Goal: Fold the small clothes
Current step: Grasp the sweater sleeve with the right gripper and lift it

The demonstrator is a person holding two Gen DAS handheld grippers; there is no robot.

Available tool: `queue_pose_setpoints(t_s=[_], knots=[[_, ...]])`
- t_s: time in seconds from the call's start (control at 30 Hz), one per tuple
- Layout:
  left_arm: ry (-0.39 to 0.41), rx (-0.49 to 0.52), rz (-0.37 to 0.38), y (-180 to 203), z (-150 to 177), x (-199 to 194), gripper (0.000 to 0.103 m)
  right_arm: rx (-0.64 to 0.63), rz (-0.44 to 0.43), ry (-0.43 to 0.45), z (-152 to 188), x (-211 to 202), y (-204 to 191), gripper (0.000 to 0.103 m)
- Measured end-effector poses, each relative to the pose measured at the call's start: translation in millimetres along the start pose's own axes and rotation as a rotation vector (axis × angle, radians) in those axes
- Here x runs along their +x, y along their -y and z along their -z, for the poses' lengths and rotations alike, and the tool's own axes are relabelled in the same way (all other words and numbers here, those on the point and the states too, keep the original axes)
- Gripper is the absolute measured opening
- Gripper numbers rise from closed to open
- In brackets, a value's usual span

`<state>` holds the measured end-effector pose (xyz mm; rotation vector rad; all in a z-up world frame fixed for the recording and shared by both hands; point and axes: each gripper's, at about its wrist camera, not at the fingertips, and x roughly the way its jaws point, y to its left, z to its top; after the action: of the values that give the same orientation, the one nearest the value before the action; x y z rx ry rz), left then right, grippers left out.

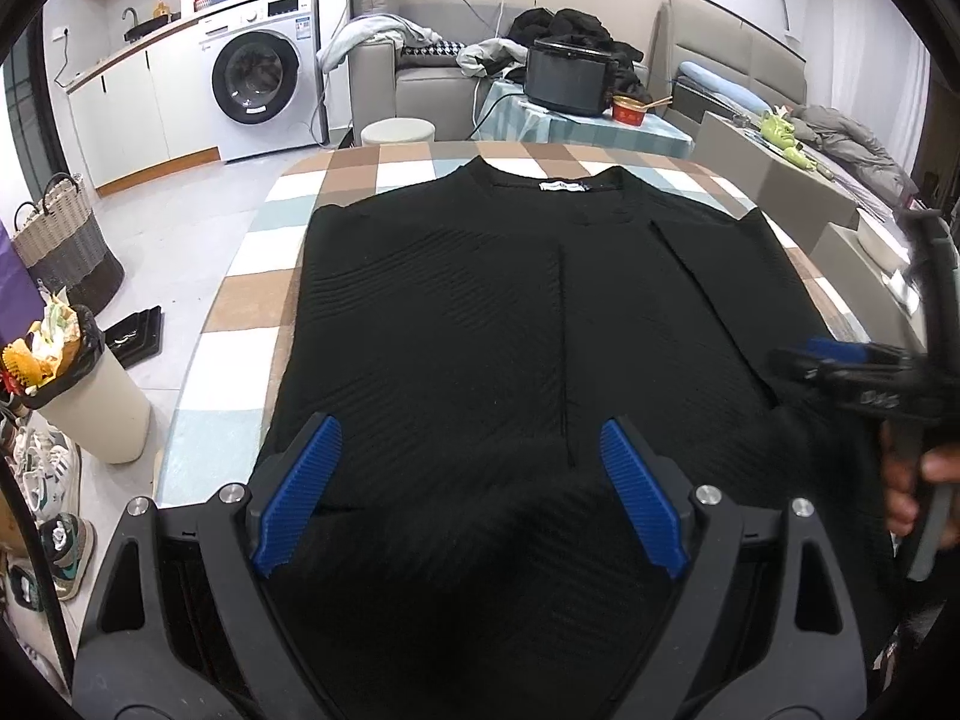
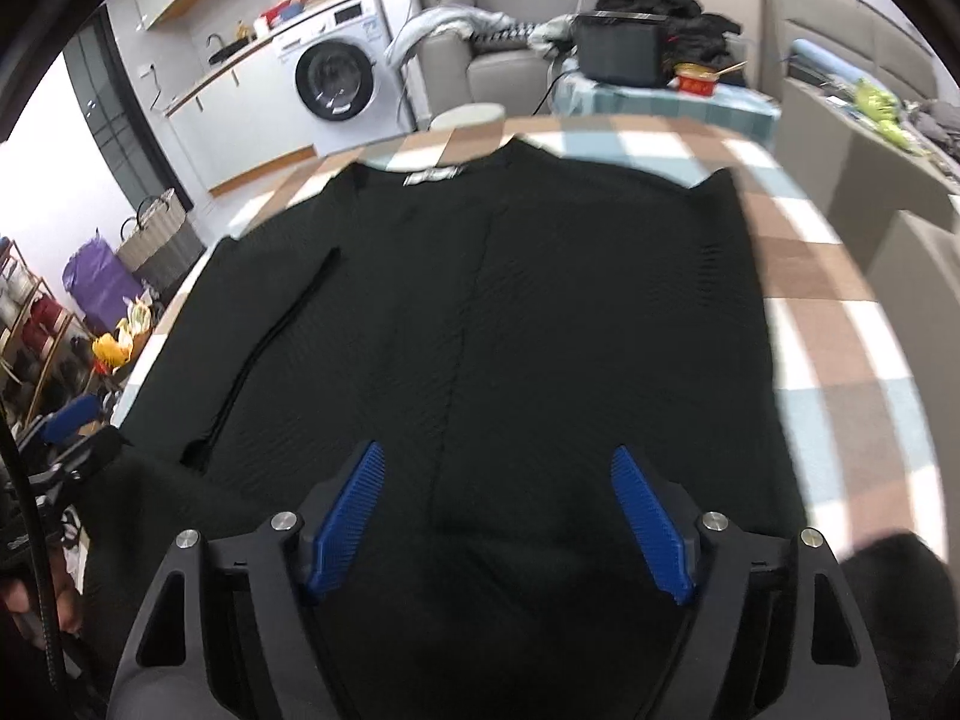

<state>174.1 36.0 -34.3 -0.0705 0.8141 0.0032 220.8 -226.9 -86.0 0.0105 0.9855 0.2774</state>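
A black ribbed knit top lies flat on the checked table, its collar and white label at the far side. My left gripper is open, its blue pads above the near hem, holding nothing. My right gripper is open too, hovering over the near hem of the top. The right gripper shows at the right edge of the left wrist view, held by a hand. The left gripper shows at the left edge of the right wrist view.
A bin with rubbish, a woven basket and shoes stand on the floor to the left. A side table with a black appliance and a red bowl stands beyond the table. A washing machine is at the back left.
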Motion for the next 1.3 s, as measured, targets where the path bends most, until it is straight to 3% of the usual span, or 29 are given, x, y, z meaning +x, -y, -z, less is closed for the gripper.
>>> queue_pose_setpoints(t_s=[0.03,0.1,0.17,0.23,0.3,0.33,0.47,0.6,0.73,0.8,0.9,1.07,1.17,1.2,1.23,1.27,1.3], knots=[[-0.005,0.001,0.004,-0.1,-0.5,2.7,0.087,-0.007,0.015,-0.020,-1.8,10.0,-1.9,0.069],[-0.011,0.006,0.013,0.7,-1.8,9.2,0.087,-0.043,0.062,0.001,-3.0,16.1,-7.7,0.069],[-0.025,0.015,0.012,2.6,-2.0,16.8,0.087,-0.107,0.132,-0.003,-2.3,21.0,-15.2,0.059],[-0.035,0.020,0.011,4.3,-0.4,21.4,0.087,-0.146,0.147,0.001,-2.3,20.6,-16.0,0.023],[-0.044,0.020,0.013,5.7,-0.5,27.1,0.087,-0.121,0.161,0.007,-5.6,17.0,-6.0,0.009],[-0.046,0.019,0.015,6.4,-0.6,28.8,0.087,-0.084,0.141,0.027,-7.9,10.9,3.8,0.009],[-0.050,0.018,0.013,7.4,-3.5,35.4,0.087,0.142,0.059,0.162,-16.2,-31.0,63.4,0.008],[-0.050,0.012,0.021,7.0,-6.6,39.2,0.087,0.427,0.186,0.269,-22.2,-63.1,148.7,0.008],[-0.053,0.009,0.023,10.1,-10.7,44.3,0.087,0.644,0.296,0.245,-16.9,-70.6,210.2,0.015],[-0.055,0.018,0.023,13.2,-12.8,47.1,0.087,0.653,0.284,0.266,-11.6,-80.6,215.6,0.021],[-0.062,0.029,0.020,18.5,-15.8,54.0,0.087,0.592,0.264,0.290,-8.3,-93.6,207.4,0.043],[-0.115,0.055,-0.012,30.2,-22.7,81.7,0.087,0.512,0.183,0.269,2.4,-104.5,178.9,0.052],[-0.181,0.075,-0.045,35.6,-24.4,103.1,0.071,0.475,0.145,0.251,9.4,-101.8,164.3,0.056],[-0.161,0.071,-0.044,36.1,-26.0,103.6,0.063,0.464,0.143,0.246,11.1,-101.2,160.1,0.056],[-0.160,0.071,-0.049,35.5,-27.1,104.7,0.046,0.453,0.140,0.242,13.4,-101.6,155.4,0.056],[-0.157,0.072,-0.036,34.3,-28.8,104.8,0.036,0.445,0.135,0.238,13.5,-100.5,152.7,0.056],[-0.158,0.071,-0.023,32.4,-30.1,105.0,0.016,0.435,0.131,0.234,15.2,-100.8,149.0,0.056]])
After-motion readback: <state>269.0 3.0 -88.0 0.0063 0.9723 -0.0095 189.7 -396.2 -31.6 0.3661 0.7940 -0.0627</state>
